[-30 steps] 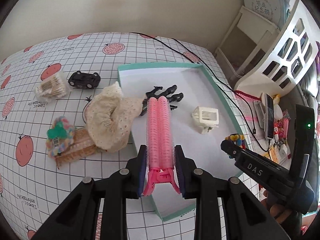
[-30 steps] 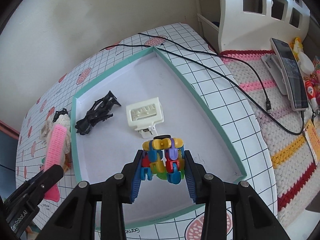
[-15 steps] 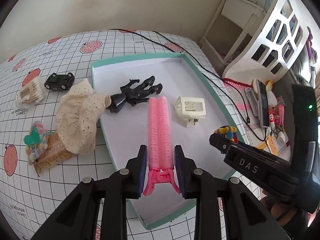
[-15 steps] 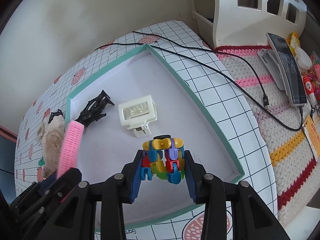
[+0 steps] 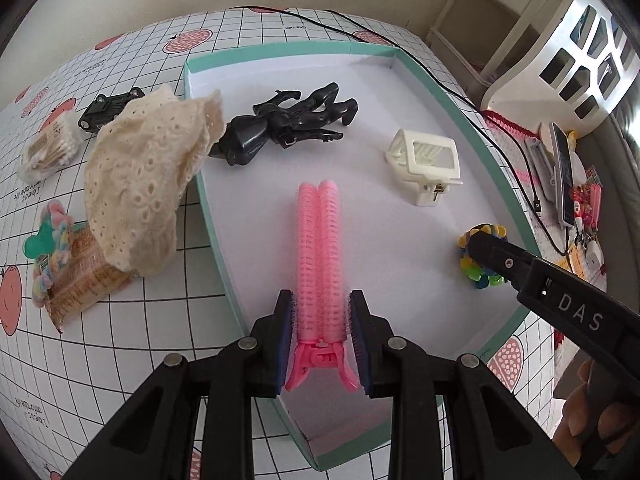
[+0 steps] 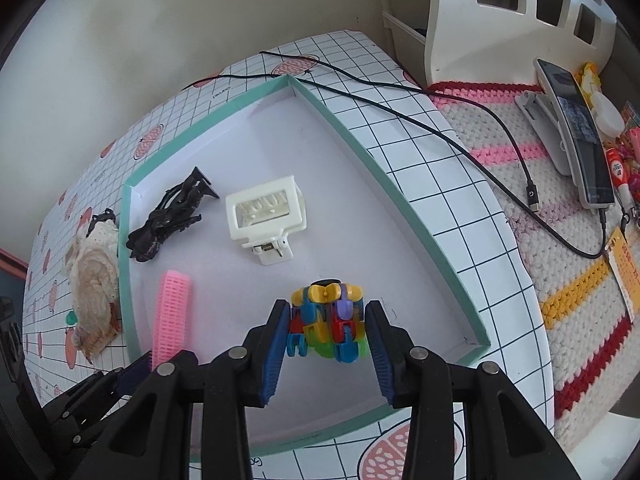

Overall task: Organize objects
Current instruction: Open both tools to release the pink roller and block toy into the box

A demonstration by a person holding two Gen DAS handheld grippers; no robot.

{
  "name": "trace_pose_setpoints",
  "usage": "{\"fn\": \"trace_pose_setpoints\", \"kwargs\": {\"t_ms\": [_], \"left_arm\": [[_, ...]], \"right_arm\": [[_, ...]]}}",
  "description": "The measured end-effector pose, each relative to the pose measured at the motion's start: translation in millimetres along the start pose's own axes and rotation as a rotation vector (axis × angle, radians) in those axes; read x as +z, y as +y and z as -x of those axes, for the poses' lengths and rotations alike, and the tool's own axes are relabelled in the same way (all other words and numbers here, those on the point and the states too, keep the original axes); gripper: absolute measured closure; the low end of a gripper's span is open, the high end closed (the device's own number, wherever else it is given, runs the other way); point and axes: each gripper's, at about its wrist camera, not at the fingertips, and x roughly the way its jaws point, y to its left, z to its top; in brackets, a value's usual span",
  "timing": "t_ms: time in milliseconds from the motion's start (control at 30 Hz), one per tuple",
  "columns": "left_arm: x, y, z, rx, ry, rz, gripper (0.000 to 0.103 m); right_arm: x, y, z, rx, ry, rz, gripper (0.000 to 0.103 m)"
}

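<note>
My left gripper (image 5: 321, 312) is shut on a pink hair roller clip (image 5: 320, 248), held low over the white floor of the teal-rimmed box (image 5: 280, 54). The roller points toward the box's far end. My right gripper (image 6: 326, 312) is shut on a colourful plastic link toy (image 6: 328, 320) over the box's near right part. That toy (image 5: 476, 268) also shows under the right finger in the left wrist view. A black figure (image 5: 288, 120) and a white clip (image 5: 424, 160) lie inside the box.
Left of the box lie a cream lace cloth (image 5: 148, 176), a black toy car (image 5: 108, 106), a cotton swab pack (image 5: 48, 148) and a brown packet (image 5: 80, 280). A black cable (image 6: 440, 136) crosses the table. A phone (image 6: 576, 136) and white shelf (image 6: 520, 12) stand to the right.
My left gripper has carried the pink roller clip rightward from the box's left rim to over its floor. The right gripper has barely moved, still gripping the toy.
</note>
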Motion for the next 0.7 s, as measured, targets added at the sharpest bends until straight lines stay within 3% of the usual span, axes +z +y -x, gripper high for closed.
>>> {"fn": "trace_pose_setpoints", "kwargs": {"t_ms": [67, 233, 467, 700], "left_arm": [[0, 1, 0, -0.015, 0.013, 0.006, 0.073], [2, 3, 11, -0.075, 0.011, 0.029, 0.055], [6, 18, 44, -0.115, -0.083, 0.085, 0.055], [9, 41, 54, -0.024, -0.124, 0.144, 0.055]], "right_arm": [[0, 0, 1, 0.000, -0.005, 0.000, 0.061], [2, 0, 6, 0.008, -0.038, 0.000, 0.060], [4, 0, 17, 0.017, -0.090, -0.014, 0.061], [3, 6, 15, 0.033, -0.082, 0.012, 0.061]]}}
